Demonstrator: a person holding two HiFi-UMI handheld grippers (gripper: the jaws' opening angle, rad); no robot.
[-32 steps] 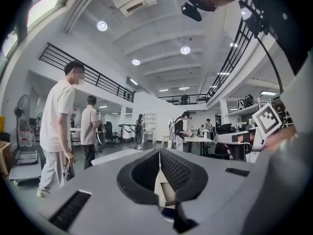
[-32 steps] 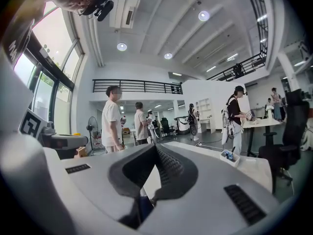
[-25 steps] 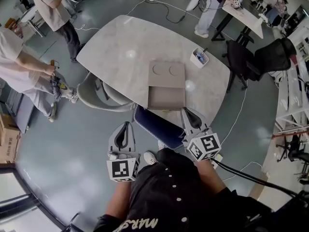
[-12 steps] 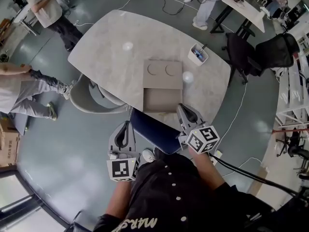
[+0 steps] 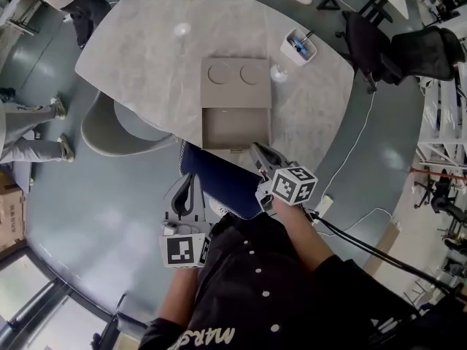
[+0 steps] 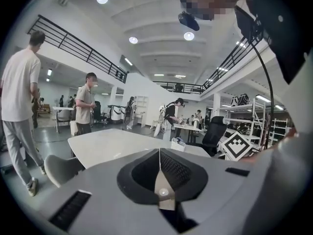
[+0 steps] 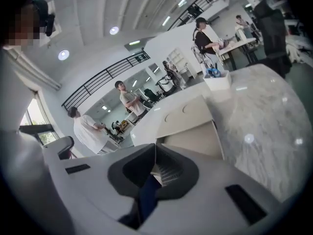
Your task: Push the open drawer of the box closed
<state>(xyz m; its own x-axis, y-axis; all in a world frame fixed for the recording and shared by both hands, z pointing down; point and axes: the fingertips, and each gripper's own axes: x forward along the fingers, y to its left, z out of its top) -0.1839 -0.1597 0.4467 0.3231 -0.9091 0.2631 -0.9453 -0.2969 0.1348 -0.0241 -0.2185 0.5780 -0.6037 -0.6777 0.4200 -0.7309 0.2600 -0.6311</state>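
Note:
The beige box point(image 5: 235, 81) with two round marks on its top stands on the grey marble table point(image 5: 146, 49). Its drawer point(image 5: 235, 126) is pulled out toward me, over the table's near edge. My right gripper point(image 5: 257, 150) is shut and empty, its tip at the right end of the drawer's front. In the right gripper view the open drawer point(image 7: 193, 140) and the box point(image 7: 188, 112) lie just beyond the closed right gripper point(image 7: 155, 148). My left gripper point(image 5: 191, 183) is also shut and empty, lower left, beside a blue chair point(image 5: 219, 181), away from the box.
A white pen holder point(image 5: 300, 47) stands on the table right of the box. A grey chair point(image 5: 120, 126) is tucked in at the table's left side and a black chair point(image 5: 430, 49) stands at far right. People stand at the left, and a cable point(image 5: 365, 239) trails right of me.
My right gripper has rolled, dropped and come in toward the drawer's front. The left gripper has shifted a little. The table and box have slid up and left in the head view.

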